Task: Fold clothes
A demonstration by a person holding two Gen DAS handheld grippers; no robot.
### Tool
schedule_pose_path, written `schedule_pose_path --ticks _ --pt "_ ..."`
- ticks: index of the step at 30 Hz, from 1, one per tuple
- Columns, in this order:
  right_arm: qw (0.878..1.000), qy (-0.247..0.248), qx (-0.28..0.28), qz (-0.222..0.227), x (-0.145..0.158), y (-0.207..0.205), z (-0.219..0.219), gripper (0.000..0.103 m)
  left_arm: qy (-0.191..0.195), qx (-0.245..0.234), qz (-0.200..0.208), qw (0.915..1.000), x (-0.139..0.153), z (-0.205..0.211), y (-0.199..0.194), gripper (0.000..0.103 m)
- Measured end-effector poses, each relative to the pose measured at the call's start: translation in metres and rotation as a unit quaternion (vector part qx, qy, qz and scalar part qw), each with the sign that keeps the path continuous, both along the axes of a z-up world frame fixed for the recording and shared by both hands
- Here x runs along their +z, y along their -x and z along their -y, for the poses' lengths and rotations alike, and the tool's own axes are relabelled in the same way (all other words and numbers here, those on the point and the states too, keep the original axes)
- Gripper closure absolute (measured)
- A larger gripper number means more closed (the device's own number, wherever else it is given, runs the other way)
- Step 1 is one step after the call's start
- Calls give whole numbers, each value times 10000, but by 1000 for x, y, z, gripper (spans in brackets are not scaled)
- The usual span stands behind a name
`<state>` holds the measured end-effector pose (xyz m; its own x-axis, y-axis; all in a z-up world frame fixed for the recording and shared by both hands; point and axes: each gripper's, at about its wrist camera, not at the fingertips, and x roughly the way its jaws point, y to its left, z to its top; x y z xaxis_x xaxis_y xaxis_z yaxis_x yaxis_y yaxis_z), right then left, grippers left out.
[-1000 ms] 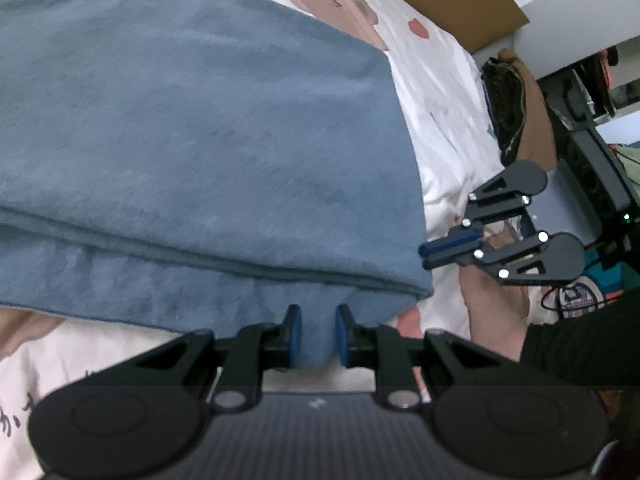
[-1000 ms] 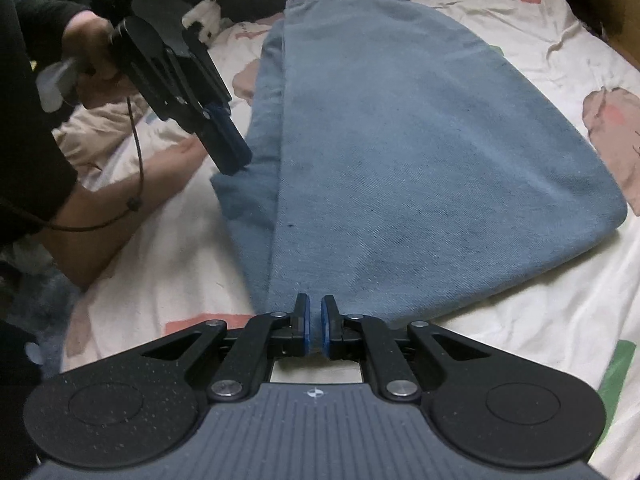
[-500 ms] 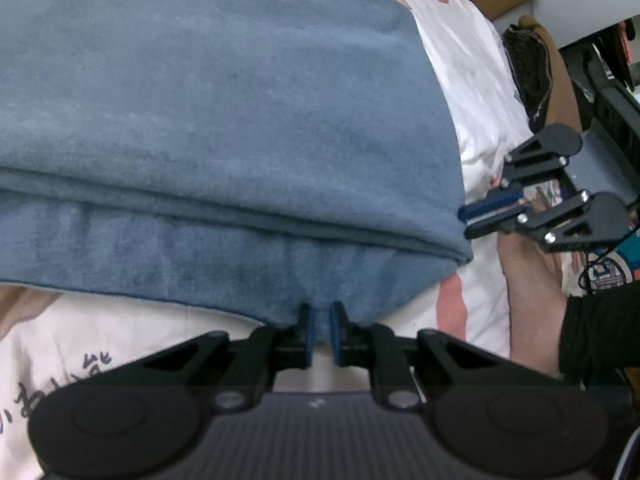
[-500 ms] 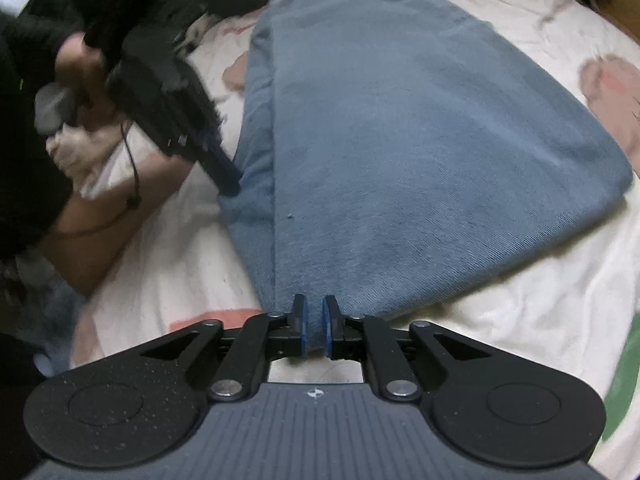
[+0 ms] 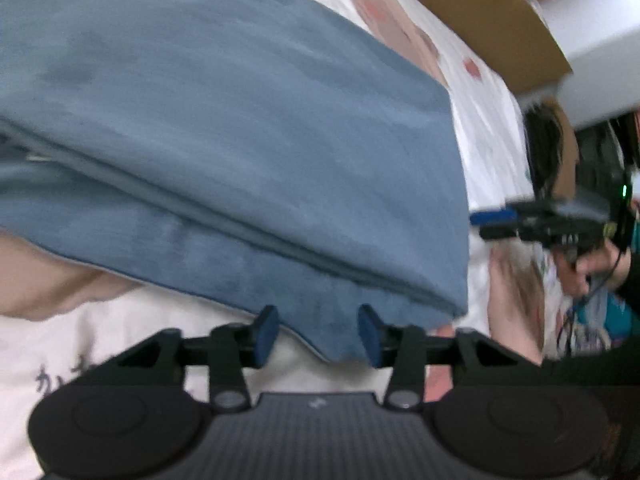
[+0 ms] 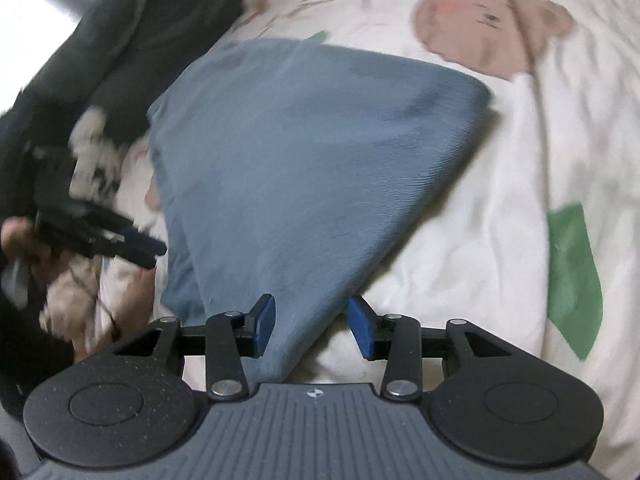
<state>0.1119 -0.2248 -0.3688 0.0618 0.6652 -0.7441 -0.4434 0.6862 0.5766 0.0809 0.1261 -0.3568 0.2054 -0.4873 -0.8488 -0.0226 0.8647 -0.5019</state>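
— Where do your jaws stand?

— Both pairs apart. My left gripper (image 5: 318, 334) and right gripper (image 6: 311, 326) each straddle a corner of the blue garment (image 6: 304, 168), gripping nothing.

— And the garment?

— Doubled over, flat on the bed (image 6: 500, 200), so its layers stay aligned.

One blue garment (image 5: 240, 128); two grippers; one bedsheet (image 6: 500, 208).

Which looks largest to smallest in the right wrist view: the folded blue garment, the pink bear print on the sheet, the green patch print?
1. Folded blue garment, by far the largest.
2. Pink bear print.
3. Green patch print, not far behind the bear print; fisheye stretching makes that order unsure.
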Motion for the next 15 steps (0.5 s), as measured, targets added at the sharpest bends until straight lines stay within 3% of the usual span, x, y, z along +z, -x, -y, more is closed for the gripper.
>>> schedule_pose_path --ticks 5,10,15 --pt "9939 -417 -874 -535 -20 -13 13 56 188 730 10 9971 -3 -24 -5 44" --pt "9742 -1035 -1579 -1236 -43 -17 27 56 277 1282 -7 9914 -8 -42 -4 44" --pt "9617 -1437 -1735 -1559 -46 -21 38 70 392 1797 -33 9829 -11 -63 -1 44"
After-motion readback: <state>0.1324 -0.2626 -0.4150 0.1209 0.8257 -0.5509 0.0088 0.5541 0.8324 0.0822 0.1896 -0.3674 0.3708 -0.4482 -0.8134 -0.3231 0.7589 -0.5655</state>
